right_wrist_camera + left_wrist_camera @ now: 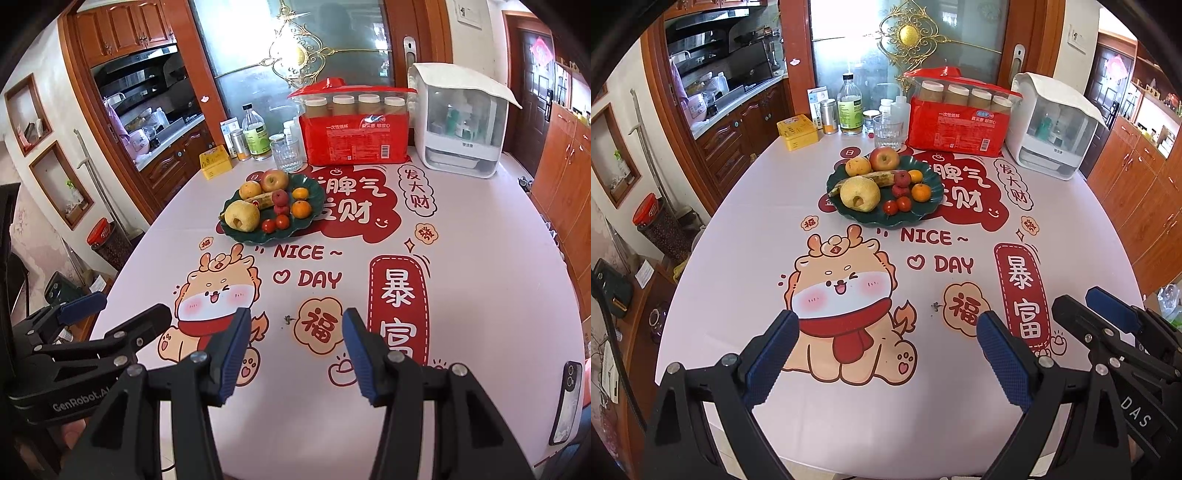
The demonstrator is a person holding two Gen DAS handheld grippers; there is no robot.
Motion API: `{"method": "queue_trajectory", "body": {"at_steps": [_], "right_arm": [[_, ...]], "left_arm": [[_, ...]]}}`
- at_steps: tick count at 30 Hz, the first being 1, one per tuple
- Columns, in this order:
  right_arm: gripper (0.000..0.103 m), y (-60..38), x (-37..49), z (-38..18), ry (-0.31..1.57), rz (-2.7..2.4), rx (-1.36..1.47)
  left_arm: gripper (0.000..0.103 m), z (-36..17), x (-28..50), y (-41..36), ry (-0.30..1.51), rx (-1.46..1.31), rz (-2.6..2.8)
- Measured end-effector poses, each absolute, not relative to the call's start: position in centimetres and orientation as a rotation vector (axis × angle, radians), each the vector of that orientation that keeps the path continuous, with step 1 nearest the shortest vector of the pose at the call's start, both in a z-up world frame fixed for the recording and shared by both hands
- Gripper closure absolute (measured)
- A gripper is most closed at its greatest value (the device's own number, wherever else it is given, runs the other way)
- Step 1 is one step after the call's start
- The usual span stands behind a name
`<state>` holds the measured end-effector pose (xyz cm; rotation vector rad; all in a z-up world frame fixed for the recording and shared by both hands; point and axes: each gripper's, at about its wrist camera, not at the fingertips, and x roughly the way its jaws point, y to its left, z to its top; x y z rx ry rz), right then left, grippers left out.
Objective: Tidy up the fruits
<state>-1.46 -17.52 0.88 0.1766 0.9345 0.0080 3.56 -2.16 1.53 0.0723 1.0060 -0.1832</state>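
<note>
Nearest, the left gripper (888,326) hangs over the desk (746,229) with its fingers wide apart and nothing between them, above the cartoon dragon print. Beside it, the right gripper (293,326) also holds its fingers apart on empty air, over the printed cloth. A phone (565,402) lies at the desk's right edge. Farther back, a dark green plate (923,212) carries the fruit: a large pear (860,194), a banana (882,178), an apple (884,158), oranges (921,192) and cherry tomatoes (890,207). Behind the plate stand a glass (887,131), a red package (955,125) and a white appliance (1054,129).
</note>
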Motion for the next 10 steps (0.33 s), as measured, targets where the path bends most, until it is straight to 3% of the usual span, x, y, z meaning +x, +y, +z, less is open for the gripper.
{"method": "queue_trajectory", "body": {"at_steps": [10], "right_arm": [[0.051,-17.45,-1.46,0.89,0.934,0.008,0.180]], "left_arm": [[0.007,1.50,3.63,-2.13,1.007,0.072,-0.186]]}}
